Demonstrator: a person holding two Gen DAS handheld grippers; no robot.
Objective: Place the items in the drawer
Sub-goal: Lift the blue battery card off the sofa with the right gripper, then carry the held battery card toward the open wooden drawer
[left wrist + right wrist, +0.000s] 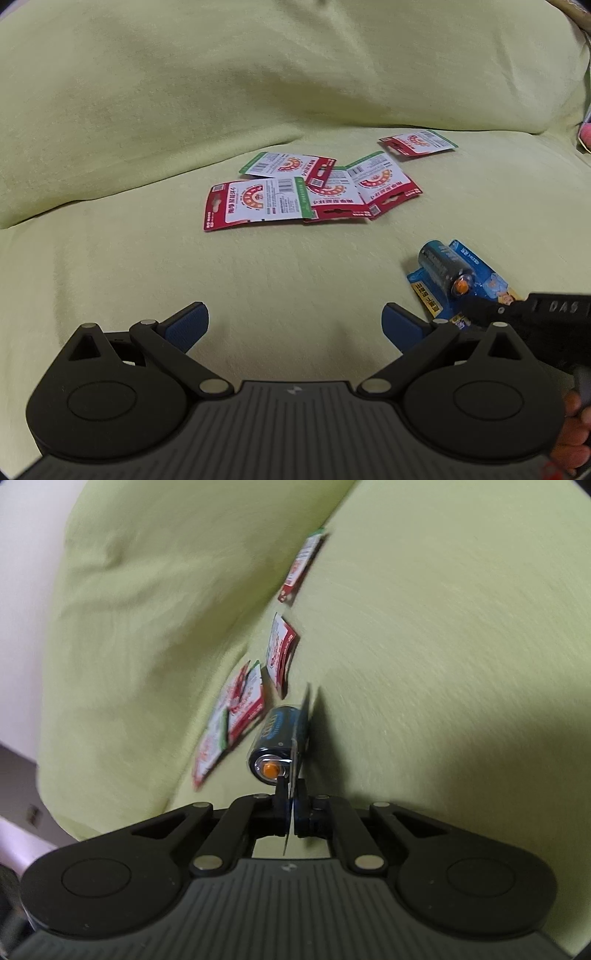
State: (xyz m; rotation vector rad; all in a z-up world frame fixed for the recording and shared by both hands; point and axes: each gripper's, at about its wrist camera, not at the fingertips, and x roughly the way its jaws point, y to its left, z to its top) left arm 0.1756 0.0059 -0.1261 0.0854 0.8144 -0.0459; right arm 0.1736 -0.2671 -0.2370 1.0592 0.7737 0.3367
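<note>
Pinching the battery pack (280,738) by its card edge in my right gripper (291,797), its long axis pointing straight ahead (left gripper (295,321) spread wide, empty, farther off).

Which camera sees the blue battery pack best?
The left wrist view: the blue carded battery pack shows its printed face on the green cloth. The right wrist view sees it edge-on and blurred, pinched by the right gripper.
</note>
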